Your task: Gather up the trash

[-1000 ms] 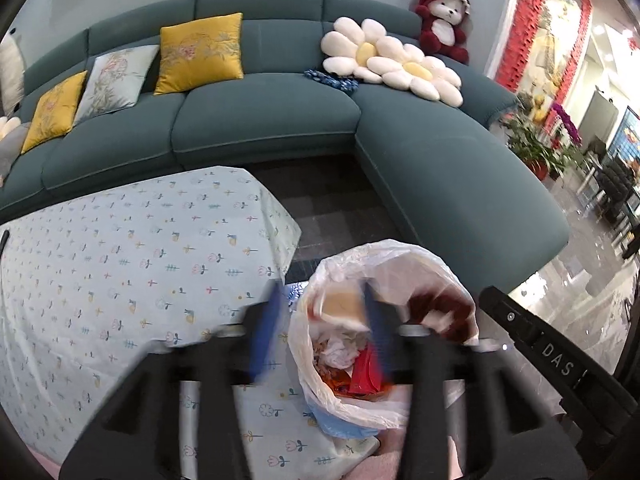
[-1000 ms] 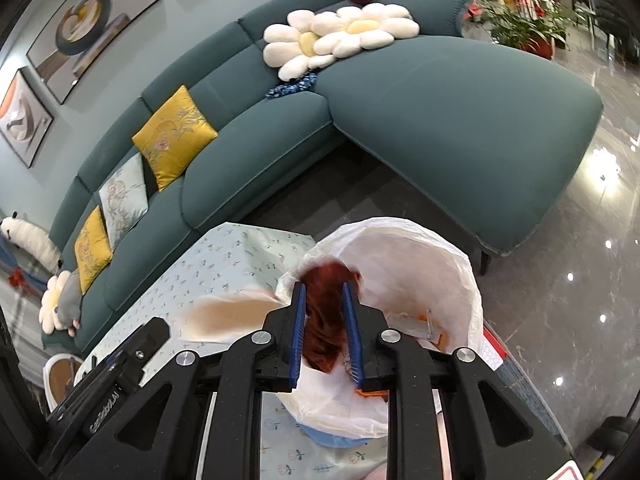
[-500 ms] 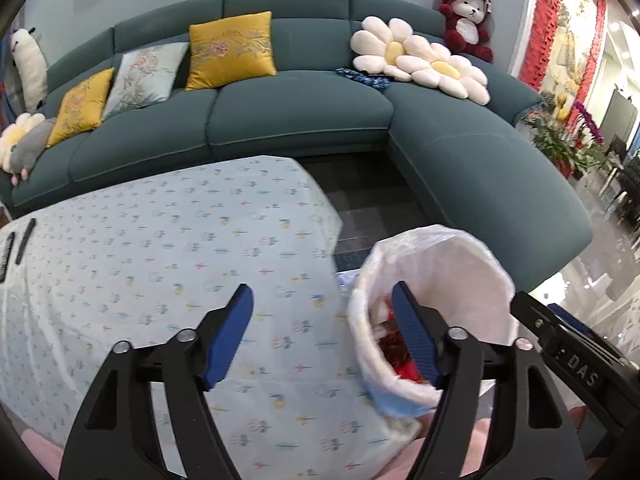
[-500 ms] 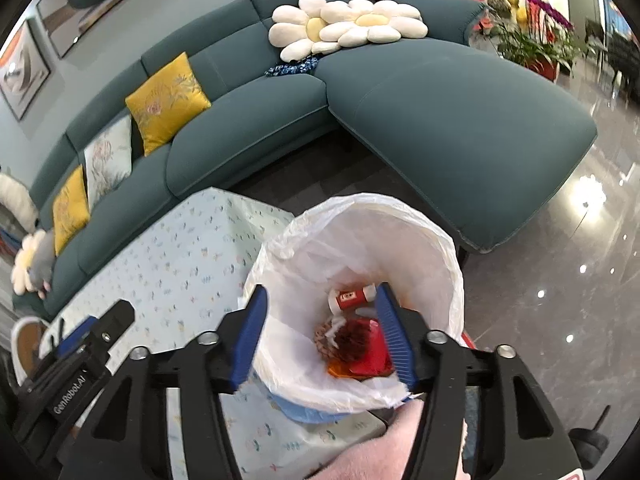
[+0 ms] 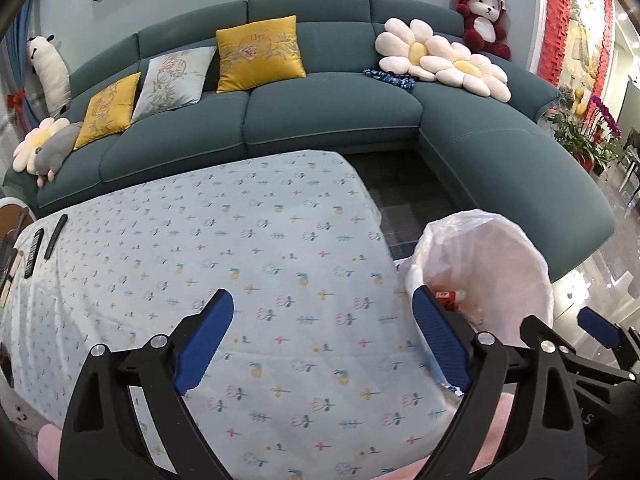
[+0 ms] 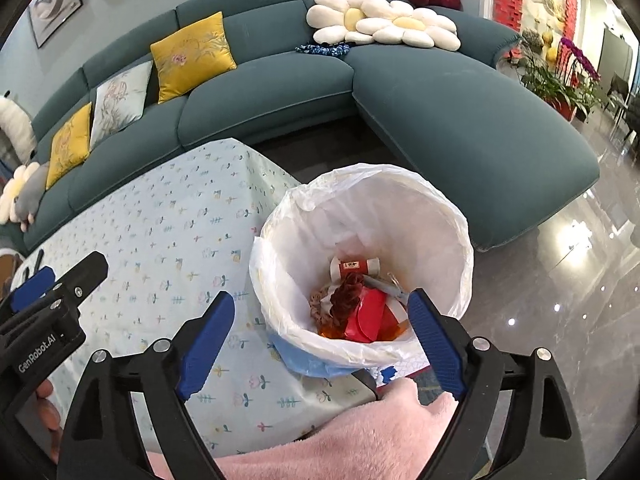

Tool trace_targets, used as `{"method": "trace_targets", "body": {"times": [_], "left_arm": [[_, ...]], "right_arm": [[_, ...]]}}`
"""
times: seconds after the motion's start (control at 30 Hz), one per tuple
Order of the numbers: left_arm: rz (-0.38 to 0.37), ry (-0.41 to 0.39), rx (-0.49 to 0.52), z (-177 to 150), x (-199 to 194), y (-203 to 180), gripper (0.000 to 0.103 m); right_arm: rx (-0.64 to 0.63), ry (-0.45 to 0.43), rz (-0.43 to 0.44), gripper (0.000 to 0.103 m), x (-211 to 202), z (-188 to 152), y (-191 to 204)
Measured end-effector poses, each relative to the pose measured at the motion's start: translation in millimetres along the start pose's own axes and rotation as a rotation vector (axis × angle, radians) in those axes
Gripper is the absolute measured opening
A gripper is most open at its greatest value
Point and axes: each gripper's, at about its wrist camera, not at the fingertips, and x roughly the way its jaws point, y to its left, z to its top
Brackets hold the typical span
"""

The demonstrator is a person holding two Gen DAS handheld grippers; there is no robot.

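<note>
we see teal sectional sofa | on it: yellow embroidered cushions, white daisy pillows, red plush bear | before it: floral-print tablecloth

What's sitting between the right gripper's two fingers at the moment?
In the right wrist view, the open right gripper frames the white-lined trash bin below; nothing is gripped.

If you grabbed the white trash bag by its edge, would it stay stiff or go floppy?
Probably floppy: the white trash bag looks thin and crinkled, its rim wrinkled over the bin. It may feel light, since only a few scraps lie at the bottom.
</note>
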Motion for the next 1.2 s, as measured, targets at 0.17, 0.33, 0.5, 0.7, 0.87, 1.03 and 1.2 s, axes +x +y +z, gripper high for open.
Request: {"method": "trace_targets", "body": {"times": [0.17,0.33,0.5,0.7,0.87,1.03,1.2], "left_arm": [[0.010,0.011,-0.007,-6.4,1.2,8.3,0.092],[0.019,0.028,0.006,-14.1,3.3,9.7,0.093],[0.022,0.019,0.008,-13.9,1.2,6.5,0.093],[0.020,0.024,0.021,-17.7,2.7,1.3,0.094],[0.014,0.036,0.018,-20.1,5.7,-1.6,0.094],[0.014,0.044,0.024,-22.1,7.5,-4.3,0.094],[0.018,0.055,0.025,-24.0,9.7,-5.6,0.094]], "right_arm": [[-0.020,0.001,-0.027,0.096,-0.4,-6.0,4.0],[-0.050,-0.042,-0.073,0.096,-4.8,-11.4,8.6],[-0.058,-0.051,-0.079,0.096,-4.7,-15.0,10.2],[-0.055,-0.045,-0.085,0.096,-0.3,-21.8,9.7],[-0.043,-0.047,-0.094,0.096,0.6,-23.1,5.6],[-0.031,-0.051,-0.103,0.096,0.2,-22.4,1.5],[-0.028,-0.048,-0.109,0.096,1.7,-23.5,0.4]]}}
